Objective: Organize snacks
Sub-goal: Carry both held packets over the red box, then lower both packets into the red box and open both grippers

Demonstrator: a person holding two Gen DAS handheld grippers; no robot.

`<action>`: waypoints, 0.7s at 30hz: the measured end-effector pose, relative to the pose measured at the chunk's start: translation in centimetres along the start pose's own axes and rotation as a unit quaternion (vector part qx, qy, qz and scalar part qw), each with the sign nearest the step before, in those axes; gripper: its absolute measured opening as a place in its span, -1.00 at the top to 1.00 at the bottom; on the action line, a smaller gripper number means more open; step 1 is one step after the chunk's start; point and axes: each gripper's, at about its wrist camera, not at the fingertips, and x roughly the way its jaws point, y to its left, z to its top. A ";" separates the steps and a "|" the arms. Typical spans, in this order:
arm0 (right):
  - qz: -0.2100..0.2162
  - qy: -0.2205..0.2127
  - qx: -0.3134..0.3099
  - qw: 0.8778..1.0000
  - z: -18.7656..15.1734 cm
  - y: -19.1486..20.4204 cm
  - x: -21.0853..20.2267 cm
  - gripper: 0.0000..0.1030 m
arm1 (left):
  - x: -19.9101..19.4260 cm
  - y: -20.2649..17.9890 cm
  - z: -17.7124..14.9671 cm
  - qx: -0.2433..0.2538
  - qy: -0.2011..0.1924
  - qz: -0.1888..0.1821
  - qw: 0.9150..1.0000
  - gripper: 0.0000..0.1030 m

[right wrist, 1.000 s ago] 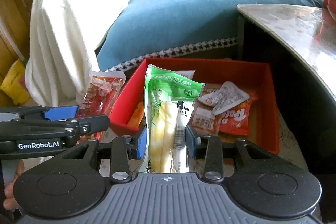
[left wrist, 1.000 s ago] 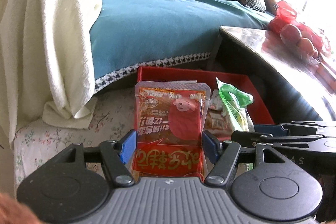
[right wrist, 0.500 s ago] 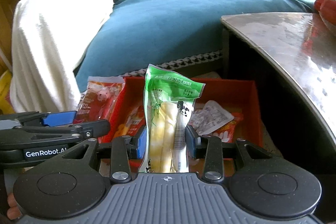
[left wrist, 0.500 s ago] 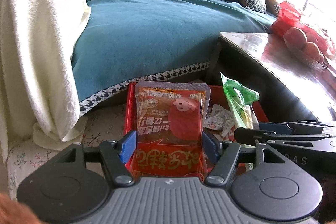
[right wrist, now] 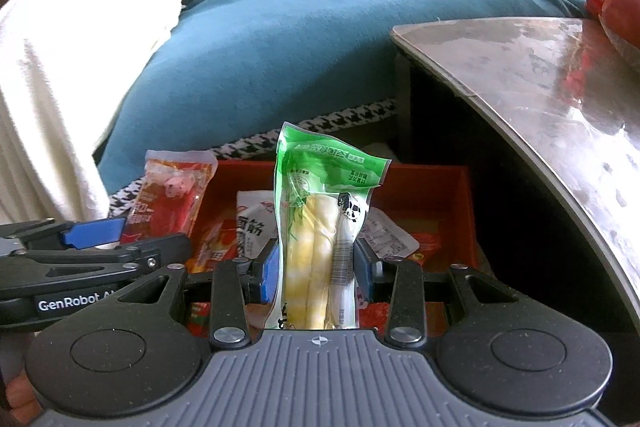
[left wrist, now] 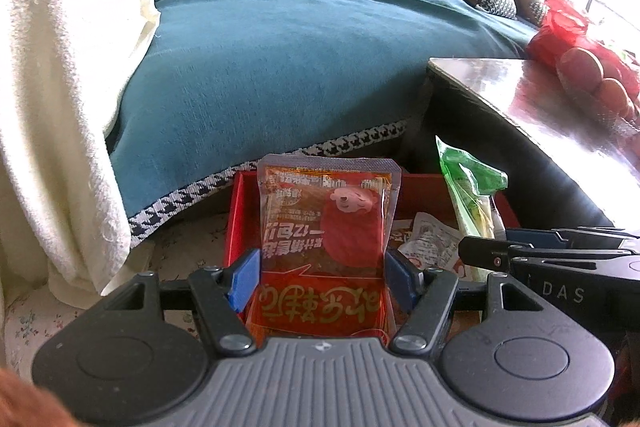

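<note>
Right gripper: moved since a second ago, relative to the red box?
Yes. The right gripper, shut on the green pack, has pulled back from the red box, which now looks smaller and partly hidden.

Your red packet (left wrist: 324,247) hides the middle of the red box (left wrist: 234,223). The green packet (right wrist: 320,227) covers snacks behind it, their print unreadable. The bag of fruit (left wrist: 592,75) runs off the right edge, overexposed.
</note>
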 end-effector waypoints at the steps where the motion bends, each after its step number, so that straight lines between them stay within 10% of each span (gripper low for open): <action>1: -0.002 0.002 0.000 1.000 0.1 -0.1 0.3 0.10 | 0.2 0.0 0.1 -0.001 0.001 0.001 1.000 -0.16; 21: -0.027 0.050 0.005 0.998 0.1 -1.6 5.8 0.04 | 5.4 0.1 0.2 0.002 0.040 0.017 0.999 -0.18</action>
